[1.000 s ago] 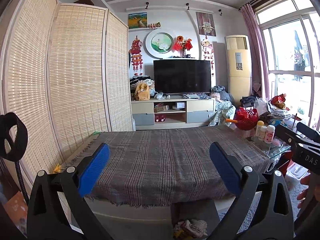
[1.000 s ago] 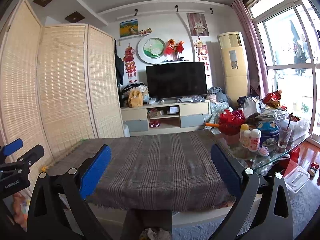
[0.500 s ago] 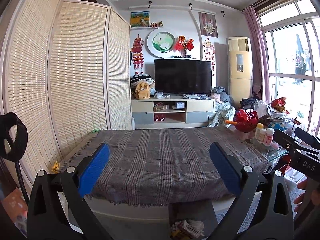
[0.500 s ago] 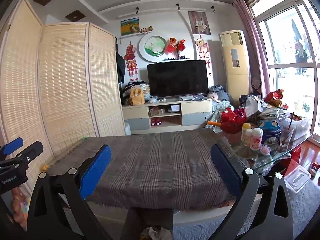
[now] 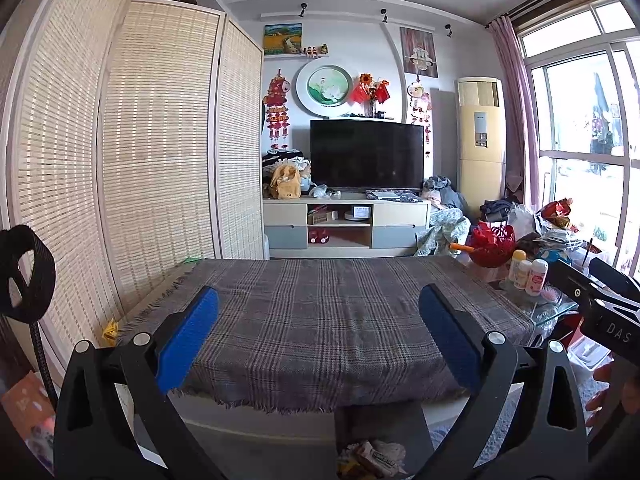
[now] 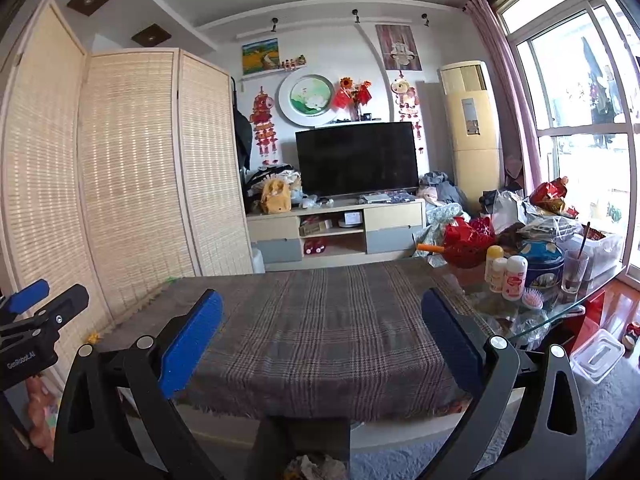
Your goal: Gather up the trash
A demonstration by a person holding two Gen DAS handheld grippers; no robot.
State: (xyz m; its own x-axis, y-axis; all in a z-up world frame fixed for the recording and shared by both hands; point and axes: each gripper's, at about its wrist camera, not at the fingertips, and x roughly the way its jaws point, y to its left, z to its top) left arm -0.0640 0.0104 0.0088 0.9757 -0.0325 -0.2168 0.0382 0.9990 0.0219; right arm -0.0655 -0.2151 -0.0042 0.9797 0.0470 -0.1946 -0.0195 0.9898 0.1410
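Crumpled trash (image 5: 372, 458) lies in a dark bin (image 5: 384, 420) below the near edge of the plaid-covered table (image 5: 320, 320); it also shows in the right wrist view (image 6: 316, 467). My left gripper (image 5: 320, 336) is open and empty above the table's near edge. My right gripper (image 6: 320, 340) is open and empty too, beside it. A small yellow scrap (image 5: 110, 328) lies at the table's left edge. Each gripper shows at the edge of the other's view.
A glass table (image 6: 560, 312) at the right holds bottles (image 6: 508, 272), a red basket (image 6: 468, 244), a tin, a cup and bags. A folding bamboo screen (image 5: 152, 152) stands at the left. A TV stand (image 5: 344, 224) is at the back. A plastic box (image 6: 596, 354) sits on the floor.
Both grippers have tilted slightly upward and drifted a little; the table sits lower in view. Both stay open and empty.
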